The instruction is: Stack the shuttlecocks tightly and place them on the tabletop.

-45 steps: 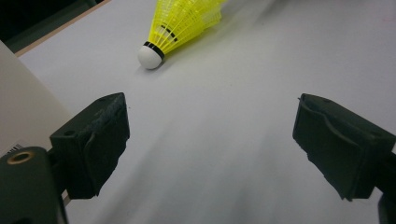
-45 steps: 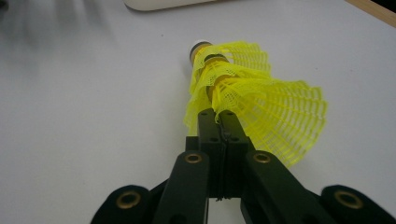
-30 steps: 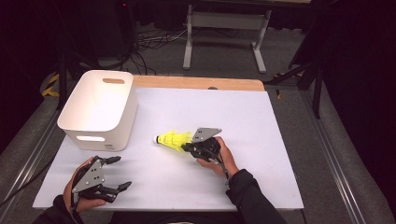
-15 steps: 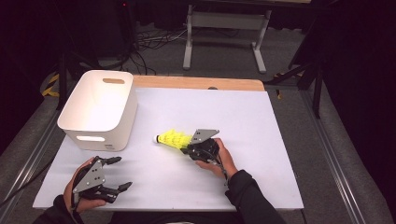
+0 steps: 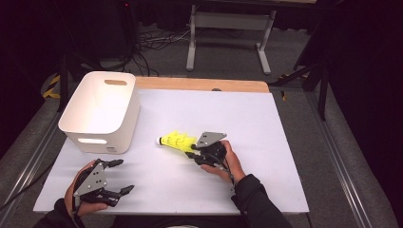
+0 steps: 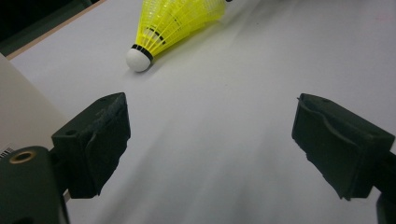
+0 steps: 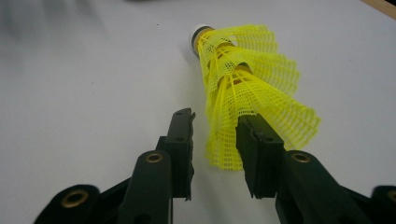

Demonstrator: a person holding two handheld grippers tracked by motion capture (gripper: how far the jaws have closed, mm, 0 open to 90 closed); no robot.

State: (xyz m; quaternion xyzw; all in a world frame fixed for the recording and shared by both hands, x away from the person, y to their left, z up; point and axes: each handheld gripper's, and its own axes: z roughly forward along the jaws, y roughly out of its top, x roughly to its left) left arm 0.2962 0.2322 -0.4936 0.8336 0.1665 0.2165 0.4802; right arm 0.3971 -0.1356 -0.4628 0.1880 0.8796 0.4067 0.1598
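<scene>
Item: yellow shuttlecock (image 5: 177, 141), mid-worktop (image 5: 285, 142), right of white bin (image 5: 102, 111). Your right gripper (image 7: 212, 130) had edged left, jaws closing on its skirt, not yet clamped. Left gripper (image 5: 116, 176) stayed apart, idle.

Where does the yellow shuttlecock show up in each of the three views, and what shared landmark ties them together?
High view: the yellow shuttlecock lies at table centre, just left of the right gripper.
Left gripper view: top centre, white cork tip toward the lower left.
Right gripper view: centre, skirt edge between the two black jaws.
Shared landmark: the white table cover under it.
</scene>
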